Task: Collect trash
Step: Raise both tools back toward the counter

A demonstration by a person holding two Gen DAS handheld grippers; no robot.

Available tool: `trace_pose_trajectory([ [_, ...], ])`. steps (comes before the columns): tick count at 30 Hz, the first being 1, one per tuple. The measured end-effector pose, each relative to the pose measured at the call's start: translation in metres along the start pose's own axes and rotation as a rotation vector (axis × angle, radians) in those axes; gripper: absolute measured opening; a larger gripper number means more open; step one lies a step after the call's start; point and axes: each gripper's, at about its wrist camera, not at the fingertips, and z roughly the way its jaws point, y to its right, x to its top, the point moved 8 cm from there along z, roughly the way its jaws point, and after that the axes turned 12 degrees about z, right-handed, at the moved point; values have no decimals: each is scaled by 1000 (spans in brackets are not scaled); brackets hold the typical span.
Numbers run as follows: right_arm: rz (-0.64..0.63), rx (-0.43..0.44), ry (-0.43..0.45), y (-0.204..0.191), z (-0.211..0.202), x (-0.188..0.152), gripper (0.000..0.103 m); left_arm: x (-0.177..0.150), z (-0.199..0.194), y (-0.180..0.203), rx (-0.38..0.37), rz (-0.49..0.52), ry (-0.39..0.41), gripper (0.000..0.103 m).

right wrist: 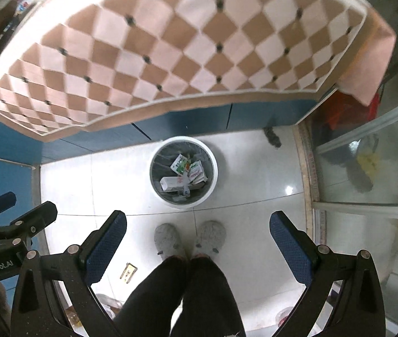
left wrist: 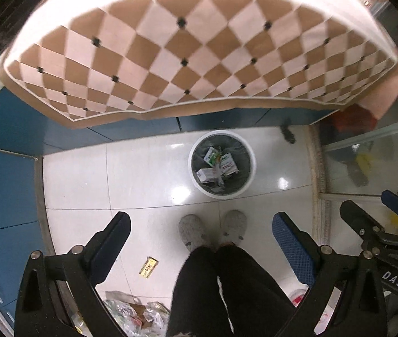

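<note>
A white round trash bin point(left wrist: 251, 165) with a dark liner stands on the tiled floor below the table edge; it holds several small cartons and wrappers point(left wrist: 217, 164). It also shows in the right wrist view point(right wrist: 158, 189), with the cartons point(right wrist: 183, 174) inside. My left gripper point(left wrist: 201, 226) is open and empty, held high above the floor. My right gripper point(right wrist: 198, 224) is open and empty, at like height; it also shows at the right edge of the left wrist view point(left wrist: 373, 210). A small yellow wrapper point(left wrist: 148, 266) lies on the floor; it also shows in the right wrist view point(right wrist: 128, 272).
A table with a brown and pink checked cloth point(left wrist: 187, 50) overhangs blue cabinets point(left wrist: 5, 168). The person's legs and grey slippers point(left wrist: 192, 231) stand below the grippers. Plastic bags point(left wrist: 131, 314) lie at the bottom left. A glass door point(right wrist: 367, 168) is at the right.
</note>
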Motion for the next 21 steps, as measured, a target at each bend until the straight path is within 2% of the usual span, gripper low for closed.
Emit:
trace_pose_trajectory([
  [3, -15, -1, 19, -5, -37, 0, 103, 5, -35, -3, 1, 7, 38, 103],
  [7, 3, 26, 54, -14, -82, 9, 103, 26, -72, -14, 28, 8, 120, 103],
  [11, 58, 104, 108, -25, -119, 32, 103, 70, -112, -38, 131, -3, 235, 103],
  [14, 88, 152, 151, -38, -140, 68, 103, 109, -137, -60, 219, -42, 322, 103],
  [15, 99, 165, 162, -41, -145, 82, 103, 121, -140, -66, 225, -52, 338, 103],
  [18, 131, 214, 181, -48, -155, 132, 103, 164, -140, -84, 221, -96, 325, 103],
  [21, 159, 234, 190, -50, -155, 193, 103, 213, -122, -91, 174, -151, 278, 103],
])
